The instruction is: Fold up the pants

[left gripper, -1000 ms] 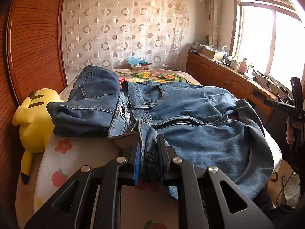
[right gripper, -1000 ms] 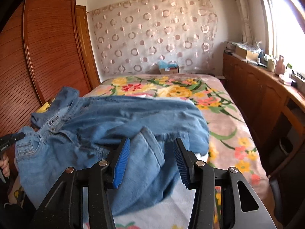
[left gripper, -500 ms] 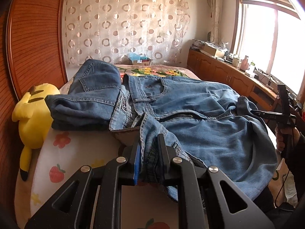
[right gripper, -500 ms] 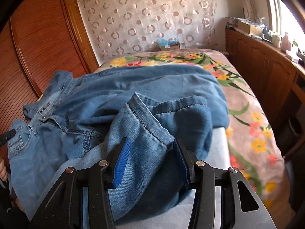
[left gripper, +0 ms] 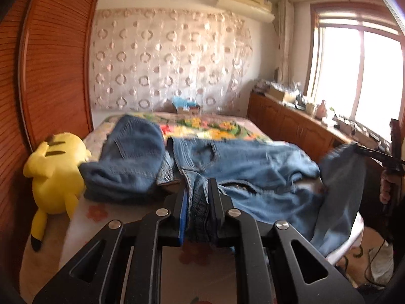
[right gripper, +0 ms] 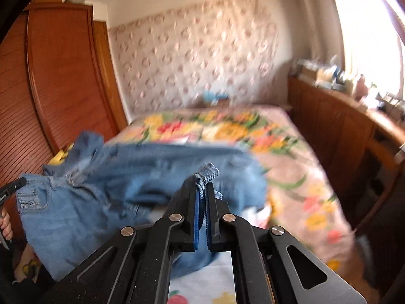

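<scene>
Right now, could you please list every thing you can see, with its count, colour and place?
jeans: one pair being folded, blue denim, spread across the near end of the bed
second denim garment: one, darker blue, bunched beside the toy
plush toy: one, yellow, left edge of the bed
bed: one, floral cover
wardrobe: one, reddish wood, left
curtain: one, pale with rings, back wall
air conditioner: one, cream, high on the wall
cabinet: one, wooden, under the window
left gripper: black, shut on the waistband
right gripper: black, shut on a trouser hem
</scene>
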{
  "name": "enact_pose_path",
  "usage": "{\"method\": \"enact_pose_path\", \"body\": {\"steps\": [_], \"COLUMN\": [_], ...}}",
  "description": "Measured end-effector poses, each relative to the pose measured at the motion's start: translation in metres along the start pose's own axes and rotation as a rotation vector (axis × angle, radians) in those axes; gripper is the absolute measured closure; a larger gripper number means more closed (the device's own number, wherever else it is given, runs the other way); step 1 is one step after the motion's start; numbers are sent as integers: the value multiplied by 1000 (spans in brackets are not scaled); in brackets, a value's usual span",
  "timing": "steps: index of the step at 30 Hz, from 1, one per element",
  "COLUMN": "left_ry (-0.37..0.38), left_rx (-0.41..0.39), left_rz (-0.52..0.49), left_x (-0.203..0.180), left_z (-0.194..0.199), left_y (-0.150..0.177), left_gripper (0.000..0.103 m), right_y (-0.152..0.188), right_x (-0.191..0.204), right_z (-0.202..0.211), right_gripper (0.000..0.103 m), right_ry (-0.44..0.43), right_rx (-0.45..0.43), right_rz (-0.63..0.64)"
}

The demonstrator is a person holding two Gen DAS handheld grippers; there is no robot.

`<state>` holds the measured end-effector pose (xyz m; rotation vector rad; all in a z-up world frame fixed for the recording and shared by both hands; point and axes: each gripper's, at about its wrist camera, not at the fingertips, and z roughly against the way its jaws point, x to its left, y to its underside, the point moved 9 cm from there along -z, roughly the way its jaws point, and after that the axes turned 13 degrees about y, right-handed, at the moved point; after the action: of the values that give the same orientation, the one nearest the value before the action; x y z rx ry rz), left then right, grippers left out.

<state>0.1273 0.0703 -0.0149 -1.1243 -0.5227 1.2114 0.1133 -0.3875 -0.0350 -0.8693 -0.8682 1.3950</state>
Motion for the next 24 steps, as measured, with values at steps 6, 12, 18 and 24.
{"method": "enact_pose_path", "body": {"steps": [6,12,18,24], "left_ry": [4,6,-10,-19], "left_rx": [-80,-72,1,19], "left_rz": [27,-33,-34,-11], "left_x": [7,-4,13,25], "left_z": [22,2,-49,-70], "left_y": [-29,-49,-44,-49], "left_gripper": [88,88,88,88], "right_y": [-53,-71,-51,-76], "right_x": [-51,-64,-42,-46], "right_z": [59,71,20,-16], "right_gripper": [100,100,100,100], "right_ry": [93,139,153,157], "right_rx": [-132,-165,-77,-26], "right_rz": [-9,28,37,19]}}
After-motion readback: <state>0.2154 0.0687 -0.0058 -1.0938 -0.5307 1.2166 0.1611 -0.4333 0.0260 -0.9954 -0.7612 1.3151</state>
